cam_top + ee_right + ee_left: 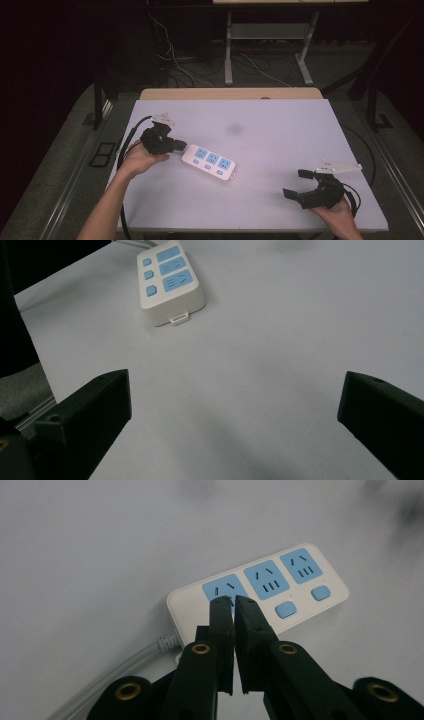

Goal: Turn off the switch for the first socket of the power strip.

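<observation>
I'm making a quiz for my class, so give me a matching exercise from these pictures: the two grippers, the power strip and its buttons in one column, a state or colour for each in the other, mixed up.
Things:
1. left gripper
2. right gripper
3. power strip
4. buttons

States or colours:
A. jaws wide apart, nothing between them
B. white, lying flat on the table
C. blue
D. jaws almost together, tips over the strip's end socket

Pairs: 1-D, 2-A, 3-B, 4-C
</observation>
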Demonstrator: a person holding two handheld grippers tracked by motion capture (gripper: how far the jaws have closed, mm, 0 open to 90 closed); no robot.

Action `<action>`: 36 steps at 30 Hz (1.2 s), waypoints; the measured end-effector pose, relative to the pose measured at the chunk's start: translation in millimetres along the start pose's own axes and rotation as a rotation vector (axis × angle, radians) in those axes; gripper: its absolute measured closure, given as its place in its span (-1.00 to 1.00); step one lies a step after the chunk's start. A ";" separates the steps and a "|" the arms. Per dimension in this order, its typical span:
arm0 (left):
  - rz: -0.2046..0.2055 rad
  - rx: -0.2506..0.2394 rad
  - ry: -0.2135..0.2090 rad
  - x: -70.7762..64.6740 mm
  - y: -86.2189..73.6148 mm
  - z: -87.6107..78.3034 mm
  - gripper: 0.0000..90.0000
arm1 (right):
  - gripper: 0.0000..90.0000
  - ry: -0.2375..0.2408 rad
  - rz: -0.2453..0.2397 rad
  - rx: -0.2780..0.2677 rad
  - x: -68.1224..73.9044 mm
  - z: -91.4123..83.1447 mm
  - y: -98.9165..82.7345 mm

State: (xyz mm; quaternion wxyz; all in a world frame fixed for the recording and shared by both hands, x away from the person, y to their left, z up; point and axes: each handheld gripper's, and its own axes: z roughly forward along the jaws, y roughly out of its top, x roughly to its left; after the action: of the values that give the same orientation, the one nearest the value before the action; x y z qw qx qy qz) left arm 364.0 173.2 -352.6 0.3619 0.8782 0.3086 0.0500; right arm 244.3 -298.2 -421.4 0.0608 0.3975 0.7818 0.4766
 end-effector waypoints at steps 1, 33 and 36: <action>-0.004 -0.004 0.007 -0.6 -0.4 -3.0 0.82 | -0.99 0.000 0.000 0.000 0.0 0.0 0.1; -0.102 -0.233 0.074 -41.3 -69.6 -31.6 -1.00 | -0.99 0.001 -0.003 -0.001 1.9 0.5 0.2; -0.100 -0.243 0.076 -44.9 -73.6 -30.8 -1.00 | -0.99 0.002 -0.003 0.000 2.1 0.6 0.2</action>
State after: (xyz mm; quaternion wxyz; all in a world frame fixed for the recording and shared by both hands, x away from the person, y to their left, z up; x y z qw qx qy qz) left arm 281.1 206.2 -373.0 0.4556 0.8090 0.3572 0.1020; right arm 243.3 -296.3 -420.9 0.0608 0.3960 0.7822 0.4770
